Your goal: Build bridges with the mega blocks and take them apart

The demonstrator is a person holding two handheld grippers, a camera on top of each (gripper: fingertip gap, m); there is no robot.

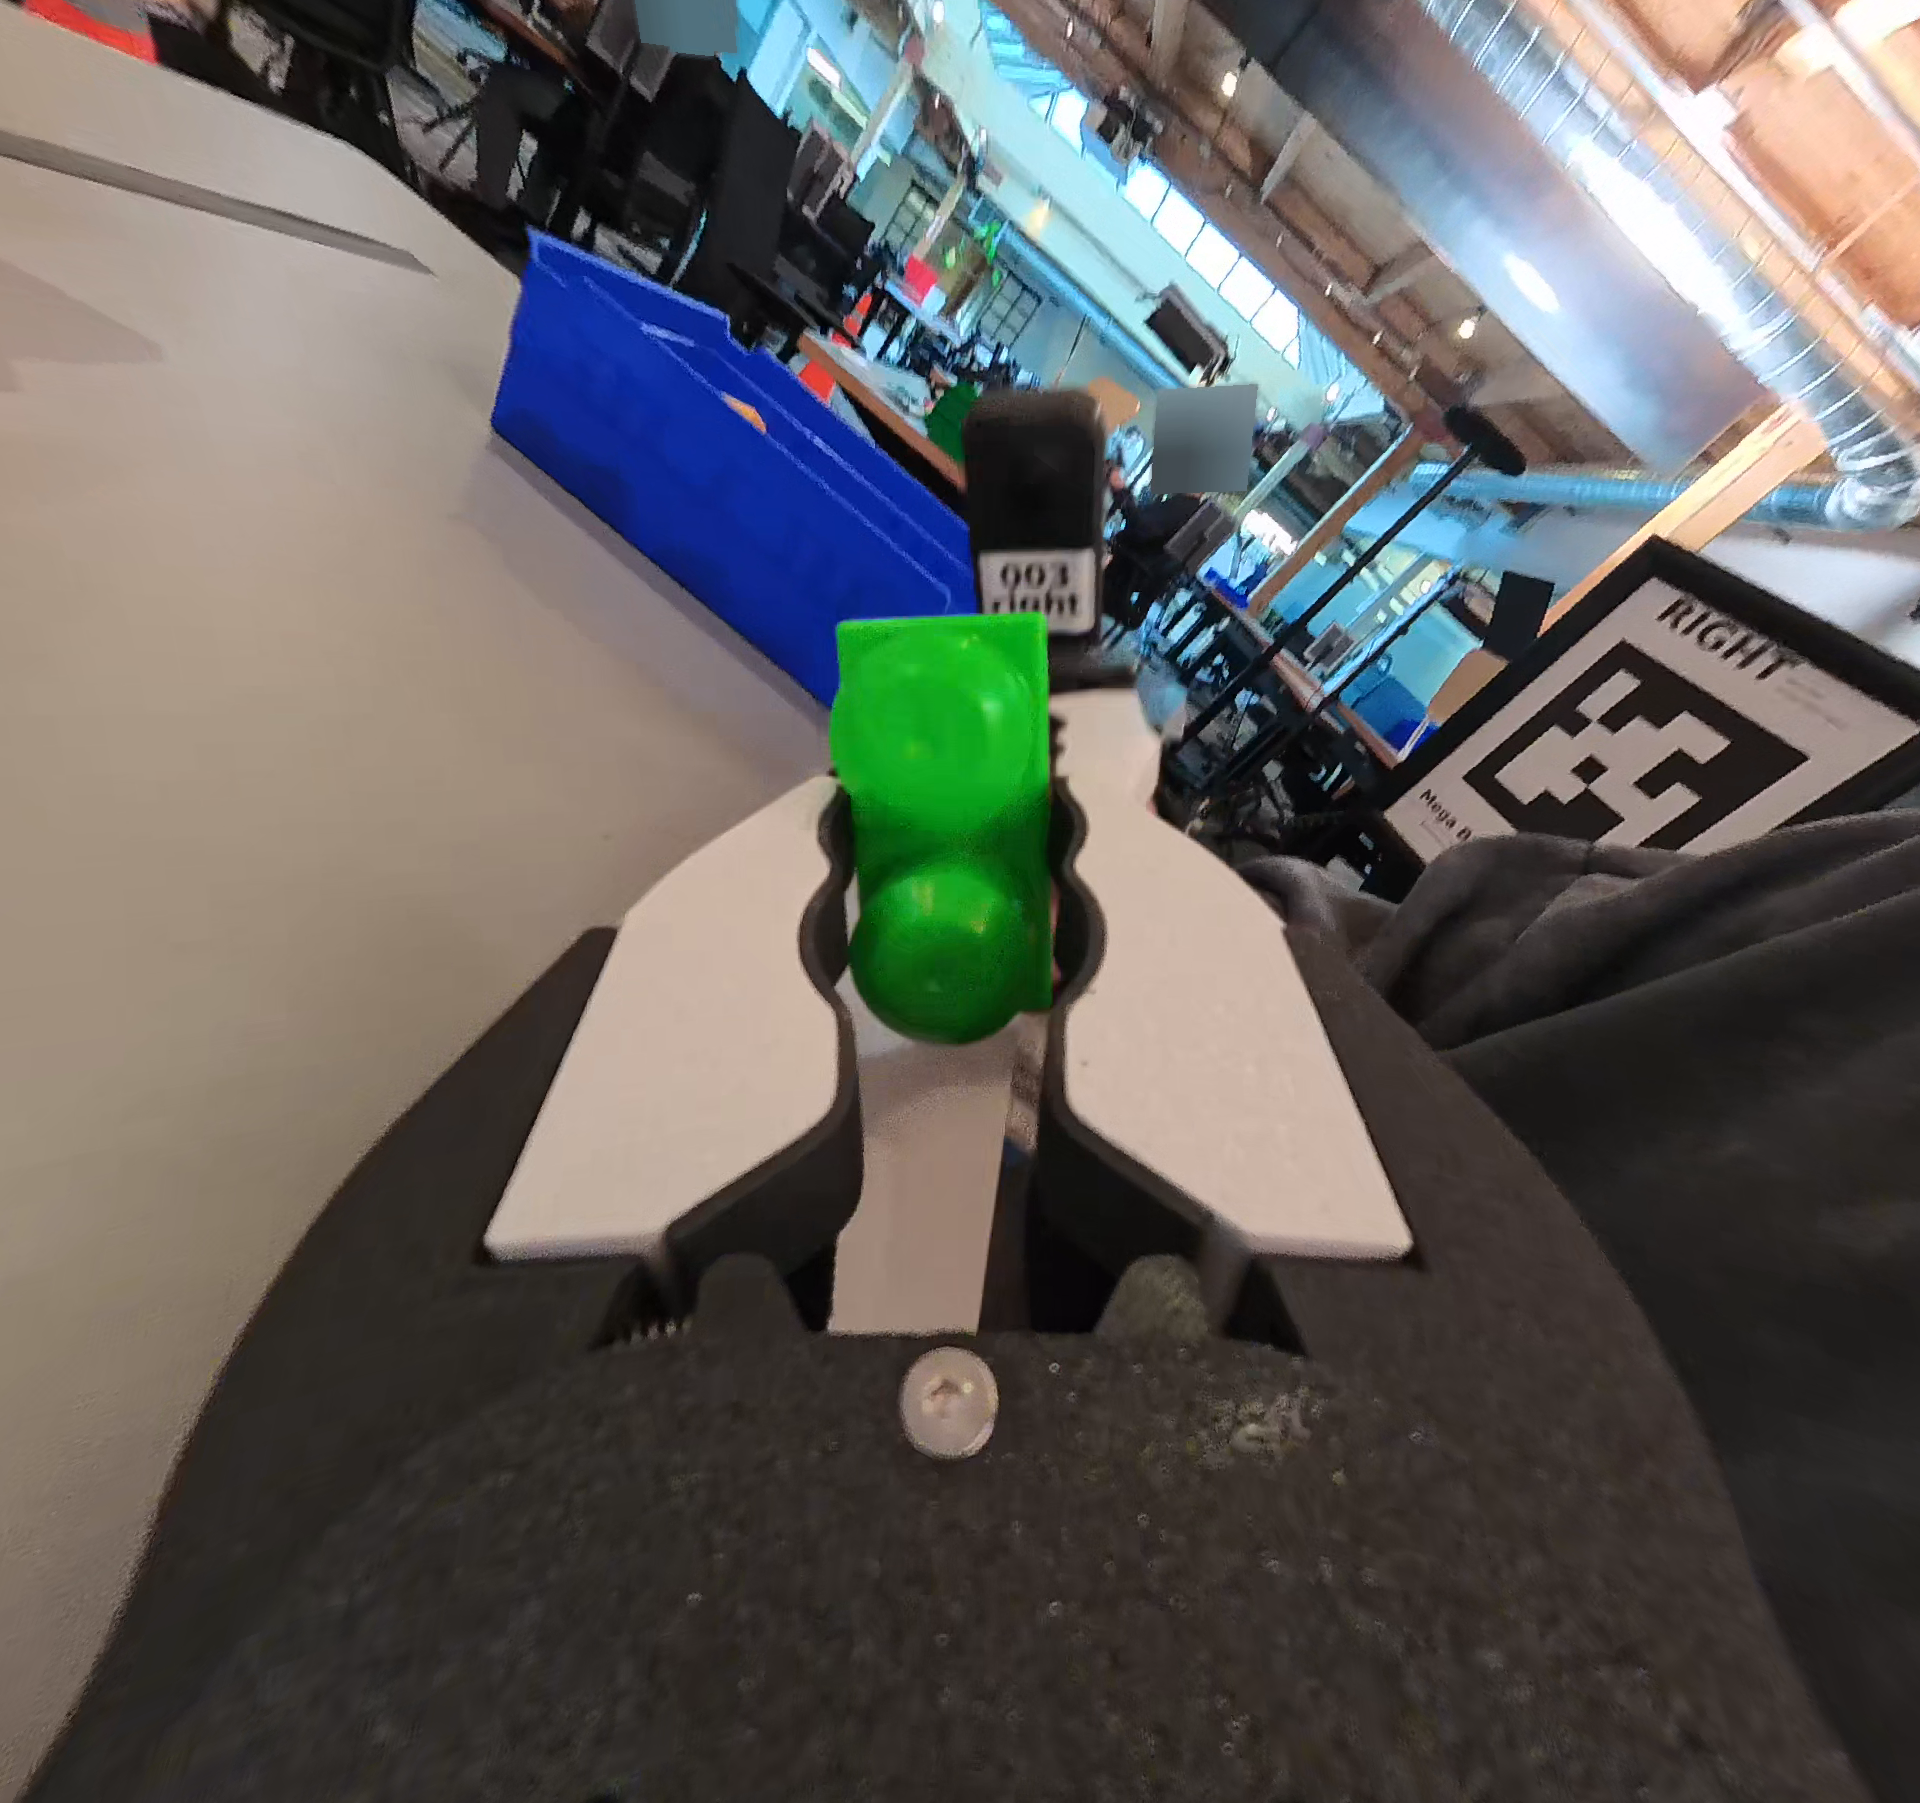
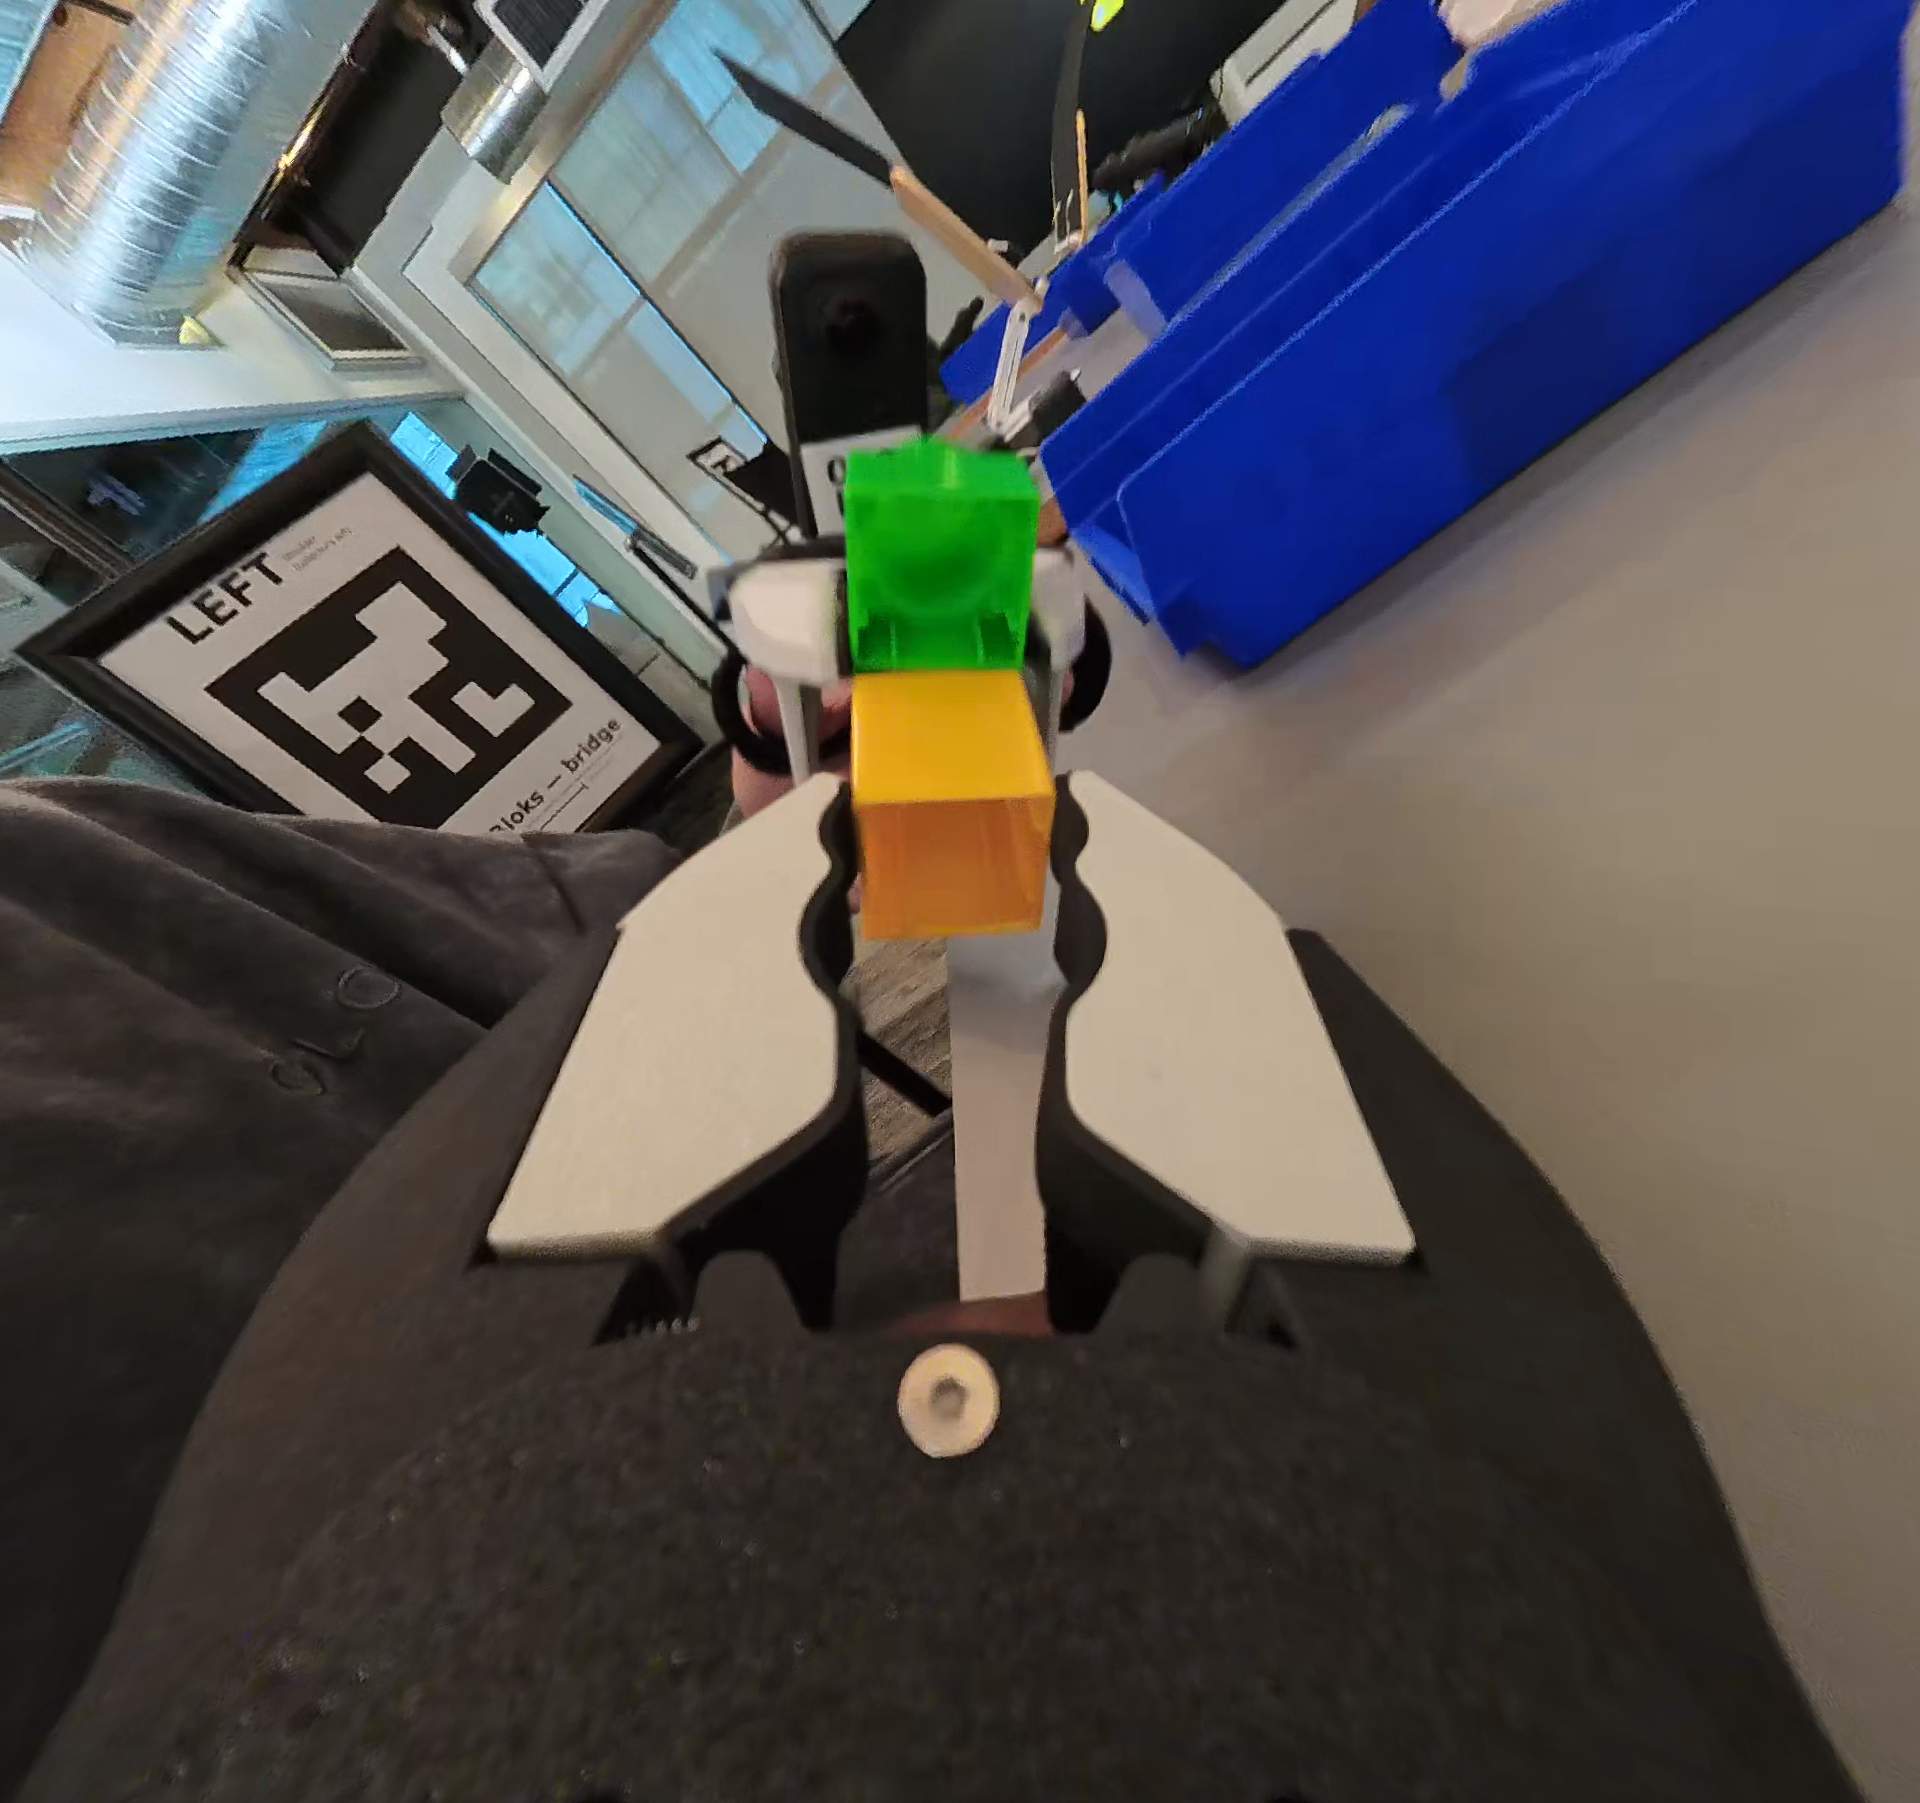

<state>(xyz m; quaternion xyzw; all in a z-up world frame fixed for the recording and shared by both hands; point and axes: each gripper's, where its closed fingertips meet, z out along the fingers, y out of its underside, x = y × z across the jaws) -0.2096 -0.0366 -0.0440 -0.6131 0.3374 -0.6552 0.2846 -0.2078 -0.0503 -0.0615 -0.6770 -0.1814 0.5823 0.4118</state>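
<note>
My left gripper (image 1: pixel 948 849) is shut on a green block (image 1: pixel 940 797), whose two round studs face the camera. In the right wrist view my right gripper (image 2: pixel 951 860) is shut on a yellow block (image 2: pixel 951 818). The green block (image 2: pixel 940 558) sits right against the yellow block's far end, with its hollow underside showing. Both are held in the air, with the grippers facing each other. The left gripper's white fingers (image 2: pixel 784 621) flank the green block there. The right gripper's finger (image 1: pixel 1107 745) shows behind the green block in the left wrist view. The yellow block is hidden there.
A grey table (image 1: pixel 260 610) (image 2: pixel 1558 922) carries blue bins (image 1: pixel 707 465) (image 2: pixel 1455 351). A framed black-and-white marker card (image 1: pixel 1642 745) (image 2: pixel 364 673) stands near each side. A person's dark grey clothing (image 1: pixel 1662 1026) (image 2: pixel 260 974) lies close to the grippers.
</note>
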